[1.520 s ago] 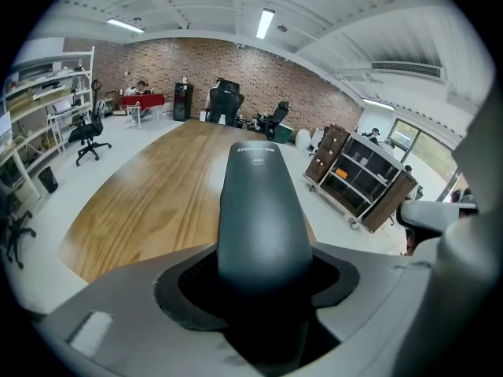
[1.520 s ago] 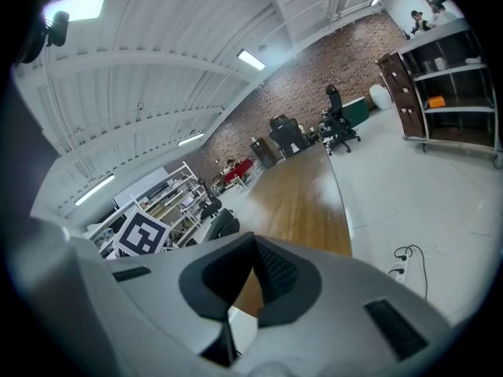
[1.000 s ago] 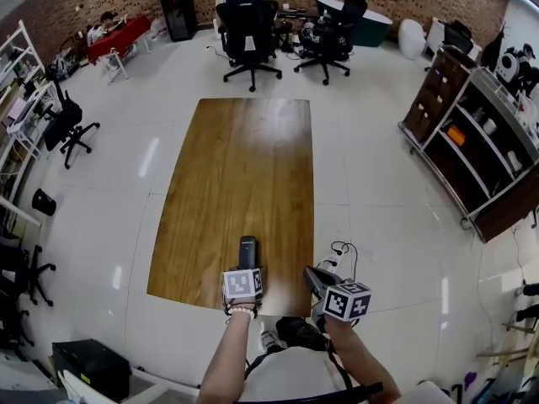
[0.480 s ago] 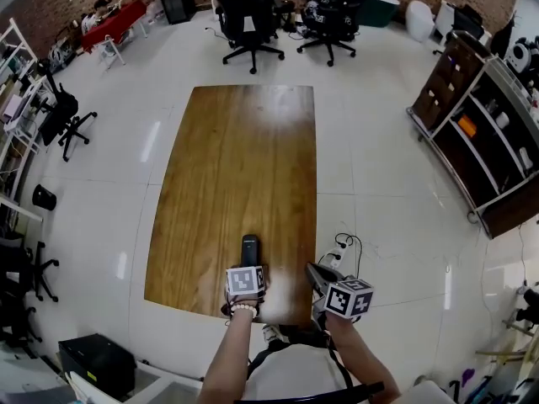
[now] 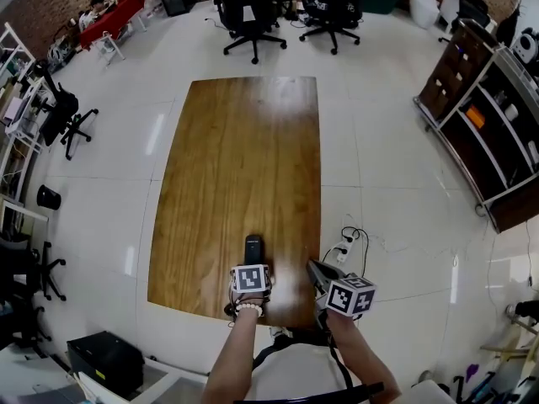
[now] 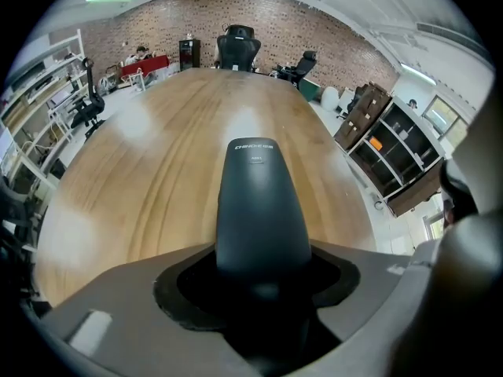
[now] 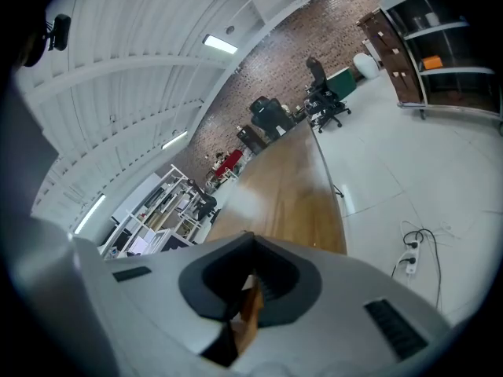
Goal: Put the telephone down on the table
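1. The telephone (image 5: 253, 248), a dark handset, sits clamped in the left gripper (image 5: 252, 263), whose jaws grip its lower end on both sides.
2. It stands over the wooden table (image 5: 244, 150), close to the near edge and a little right of that edge's middle, with its free end pointing toward the far edge.
3. In the left gripper view the handset runs out from between the jaws, low over the wood. I can't tell whether it touches the tabletop.
4. The right gripper (image 5: 318, 273) hangs over the near right corner of the table, tilted down, apart from the telephone.
5. Its jaws stand almost together, with only a thin slit between the pads and nothing held there.
6. A bead bracelet (image 5: 245, 310) circles the person's left wrist just behind the marker cube.
7. On the floor just off the table's right edge lies a white power strip (image 5: 342, 247) with its cable.
8. Black office chairs (image 5: 246, 11) stand beyond the far edge, and a dark shelf unit (image 5: 484, 116) lines the right side of the room.
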